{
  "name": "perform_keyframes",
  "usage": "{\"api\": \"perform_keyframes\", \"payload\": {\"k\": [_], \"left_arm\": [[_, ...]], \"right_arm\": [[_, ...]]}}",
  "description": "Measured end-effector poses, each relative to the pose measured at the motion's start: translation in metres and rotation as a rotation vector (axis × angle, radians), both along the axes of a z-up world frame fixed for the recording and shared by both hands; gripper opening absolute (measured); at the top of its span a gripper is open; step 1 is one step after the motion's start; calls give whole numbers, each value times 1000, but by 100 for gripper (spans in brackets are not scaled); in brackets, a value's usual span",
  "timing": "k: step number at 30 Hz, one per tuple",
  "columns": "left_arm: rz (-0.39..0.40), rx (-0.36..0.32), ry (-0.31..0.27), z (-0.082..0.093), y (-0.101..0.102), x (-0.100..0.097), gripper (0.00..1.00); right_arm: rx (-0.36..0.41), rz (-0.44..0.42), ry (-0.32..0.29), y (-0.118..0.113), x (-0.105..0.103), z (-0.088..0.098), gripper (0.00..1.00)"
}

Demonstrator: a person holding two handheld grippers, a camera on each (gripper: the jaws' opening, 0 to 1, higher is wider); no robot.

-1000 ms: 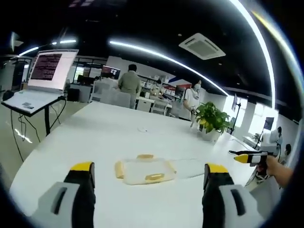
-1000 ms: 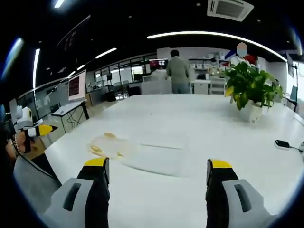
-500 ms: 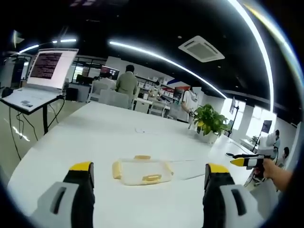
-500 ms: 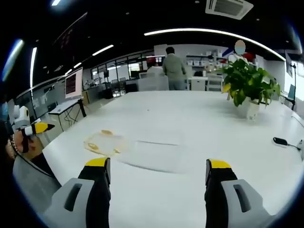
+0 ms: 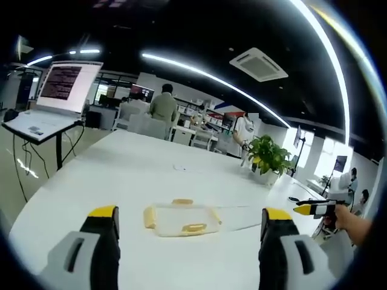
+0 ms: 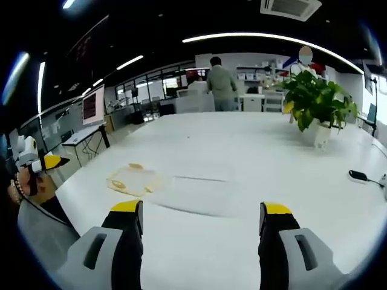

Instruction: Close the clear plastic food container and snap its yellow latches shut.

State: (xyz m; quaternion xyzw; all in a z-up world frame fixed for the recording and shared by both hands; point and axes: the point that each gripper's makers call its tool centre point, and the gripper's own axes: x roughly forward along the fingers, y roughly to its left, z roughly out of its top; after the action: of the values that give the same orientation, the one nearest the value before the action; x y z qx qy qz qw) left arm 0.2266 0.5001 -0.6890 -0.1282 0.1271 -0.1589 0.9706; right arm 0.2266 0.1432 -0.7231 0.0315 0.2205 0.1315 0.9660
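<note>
We are in a large open office with a dark ceiling and long strip lights, working at a broad white table (image 5: pixel 139 175). On it lies the clear plastic food container (image 5: pixel 180 219), well ahead of both grippers and touched by neither. In the left gripper view it sits between our jaws, with yellow latches (image 5: pixel 194 228) on its near, far and side edges. In the right gripper view the container (image 6: pixel 133 179) lies to the left, with its clear lid (image 6: pixel 196 193) spread flat on the table beside it, toward the right.

Our left gripper (image 5: pixel 188 225) has its yellow-tipped jaws spread wide with nothing between them. Our right gripper (image 6: pixel 202 219) is likewise wide apart and holds nothing. In the left gripper view the right gripper (image 5: pixel 315 208) shows at the right edge, held in a hand (image 5: pixel 352 219); in the right gripper view the left gripper (image 6: pixel 42 163) shows at the far left.

Farther out, a potted plant (image 6: pixel 314 106) stands on the table, and a small black object (image 6: pixel 358 176) lies near the right edge. A laptop (image 5: pixel 51 96) rests on a stand beyond the table's left end. A person (image 5: pixel 164 107) stands with their back to us among the distant desks.
</note>
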Motion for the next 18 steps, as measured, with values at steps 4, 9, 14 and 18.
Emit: {"api": "perform_keyframes", "payload": {"k": [4, 9, 14, 18], "left_arm": [[4, 2, 6, -1, 1, -1, 96], [5, 4, 15, -2, 1, -1, 96], [12, -4, 11, -1, 2, 0, 96], [8, -5, 24, -2, 1, 0, 95]], "right_arm": [[5, -10, 0, -2, -1, 1, 77], [7, -8, 8, -1, -1, -1, 76], [1, -6, 9, -1, -1, -1, 76], [-7, -5, 39, -3, -1, -7, 75]]}}
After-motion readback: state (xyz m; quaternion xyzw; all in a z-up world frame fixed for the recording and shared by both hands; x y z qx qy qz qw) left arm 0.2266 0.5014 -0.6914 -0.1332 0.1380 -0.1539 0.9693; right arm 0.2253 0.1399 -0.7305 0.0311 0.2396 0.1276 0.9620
